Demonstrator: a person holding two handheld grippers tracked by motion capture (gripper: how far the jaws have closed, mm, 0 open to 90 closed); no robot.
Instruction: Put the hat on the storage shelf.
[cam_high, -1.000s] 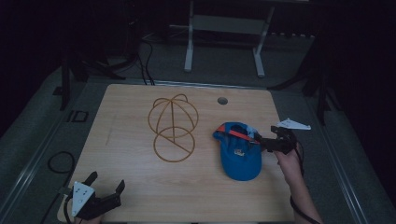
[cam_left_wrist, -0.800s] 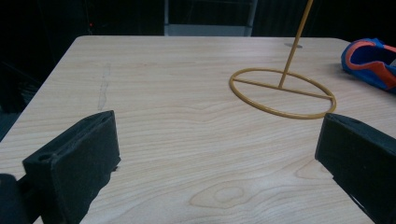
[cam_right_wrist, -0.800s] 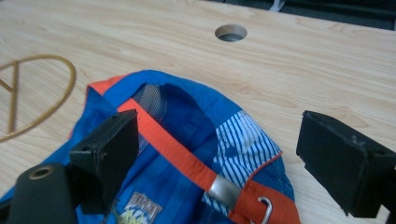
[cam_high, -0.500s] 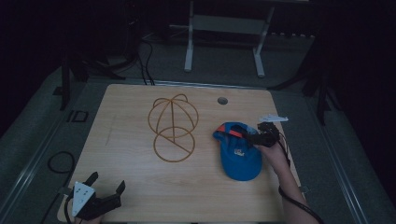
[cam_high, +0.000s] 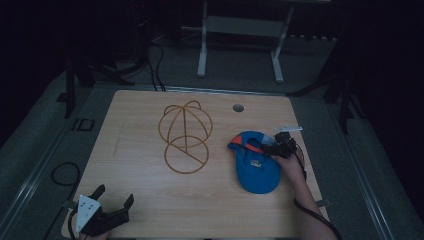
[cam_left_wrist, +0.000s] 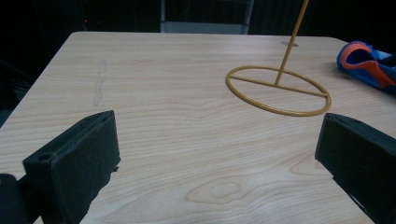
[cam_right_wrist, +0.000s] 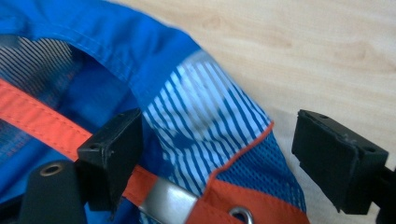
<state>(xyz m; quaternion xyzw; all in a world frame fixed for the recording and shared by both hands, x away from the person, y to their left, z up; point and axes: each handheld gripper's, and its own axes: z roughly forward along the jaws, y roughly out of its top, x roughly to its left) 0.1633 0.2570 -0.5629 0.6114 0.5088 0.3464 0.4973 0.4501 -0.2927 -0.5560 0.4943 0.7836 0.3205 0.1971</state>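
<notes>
Blue cap (cam_high: 256, 167) lies on the wooden table (cam_high: 140, 120) right of the wire stand (cam_high: 185, 137), the right gripper (cam_right_wrist: 217, 154) wide open astride its back edge, probably to lift it, while the left gripper (cam_high: 111, 204) rests open, empty.

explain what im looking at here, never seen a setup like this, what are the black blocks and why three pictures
No robot here: a person holds a hand-held gripper in each hand, and the black blocks are each gripper's two jaws. The high view looks down on a wooden table from above; the other two pictures come from small cameras riding on the grippers.

On the table stand a yellow wire cap stand and, beside it, a blue cap with orange trim.

The left gripper sits at the near left corner, jaws wide apart, holding nothing. The right gripper is at the cap's back edge; its own view shows the jaws open around the striped, mesh fabric, not clamped on it yet.
</notes>
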